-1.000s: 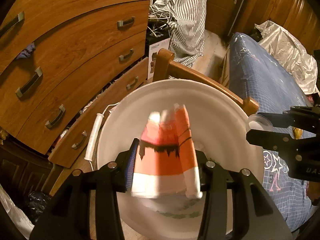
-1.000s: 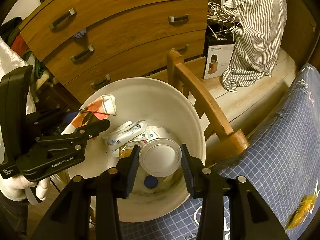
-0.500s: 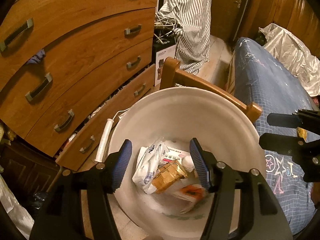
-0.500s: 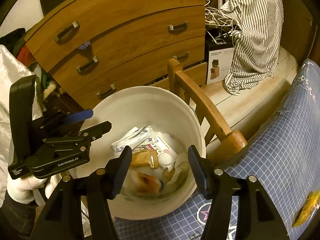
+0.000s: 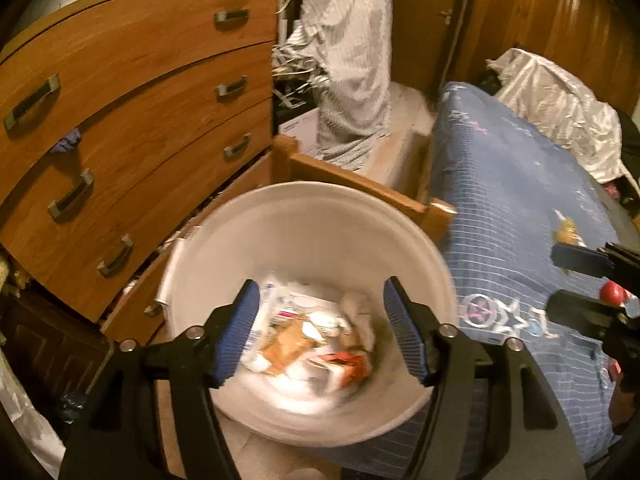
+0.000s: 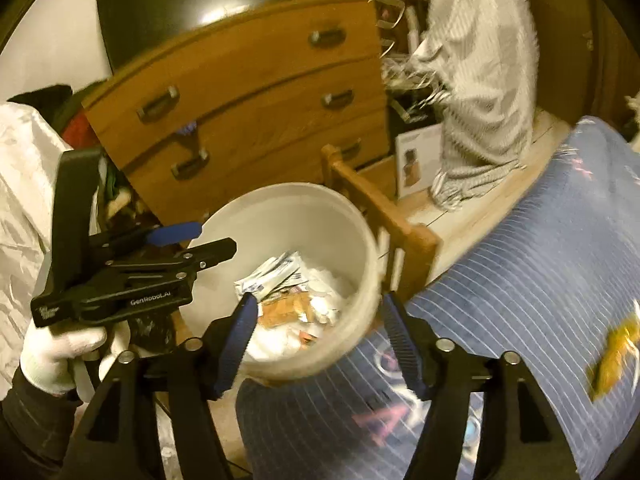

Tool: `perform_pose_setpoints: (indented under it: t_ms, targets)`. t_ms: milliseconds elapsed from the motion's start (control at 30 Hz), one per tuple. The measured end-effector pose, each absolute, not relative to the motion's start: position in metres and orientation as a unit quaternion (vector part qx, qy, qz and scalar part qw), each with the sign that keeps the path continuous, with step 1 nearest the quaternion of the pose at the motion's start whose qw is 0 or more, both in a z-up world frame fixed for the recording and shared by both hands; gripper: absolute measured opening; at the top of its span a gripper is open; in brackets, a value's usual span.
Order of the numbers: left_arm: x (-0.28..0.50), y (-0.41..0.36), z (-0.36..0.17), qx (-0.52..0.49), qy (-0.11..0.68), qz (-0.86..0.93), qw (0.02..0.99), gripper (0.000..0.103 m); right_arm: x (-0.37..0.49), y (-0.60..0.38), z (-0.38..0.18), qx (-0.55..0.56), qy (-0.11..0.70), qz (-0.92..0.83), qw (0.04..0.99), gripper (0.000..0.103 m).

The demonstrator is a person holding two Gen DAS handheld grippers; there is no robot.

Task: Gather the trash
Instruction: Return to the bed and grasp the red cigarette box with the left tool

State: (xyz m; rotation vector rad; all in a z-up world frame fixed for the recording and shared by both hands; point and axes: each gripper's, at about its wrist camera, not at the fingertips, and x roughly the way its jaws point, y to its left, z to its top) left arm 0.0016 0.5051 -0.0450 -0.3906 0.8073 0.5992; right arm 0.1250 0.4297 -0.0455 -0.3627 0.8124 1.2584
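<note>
A white bucket stands on the floor beside the bed and holds crumpled wrappers and paper, among them the orange paper cup. My left gripper hangs over the bucket, its jaws opening with nothing between them. My right gripper is over the bucket's near rim and the bed edge, jaws also opening and empty. A yellow wrapper lies on the blue bedspread to the right. The left gripper also shows in the right wrist view, held by a white-gloved hand.
A wooden chest of drawers stands behind the bucket, with its lowest drawer pulled out. A wooden bed frame corner is against the bucket. A striped cloth hangs at the back. A crumpled silvery sheet lies on the bed.
Both grippers let go: the orange cup and the clear plastic lid dropped into the bucket. Both jaws widened and both grippers pulled back and up, the right one toward the bed.
</note>
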Motion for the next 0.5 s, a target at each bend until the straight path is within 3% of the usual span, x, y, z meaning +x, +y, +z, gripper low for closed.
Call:
perform_pose_setpoints:
  t_ms: [500]
  targets:
    - [0.108, 0.283, -0.090, -0.106, 0.427, 0.081, 0.895, 0.069, 0.152, 0.052, -0.115, -0.001, 0.367, 0.404, 0.838, 0.077]
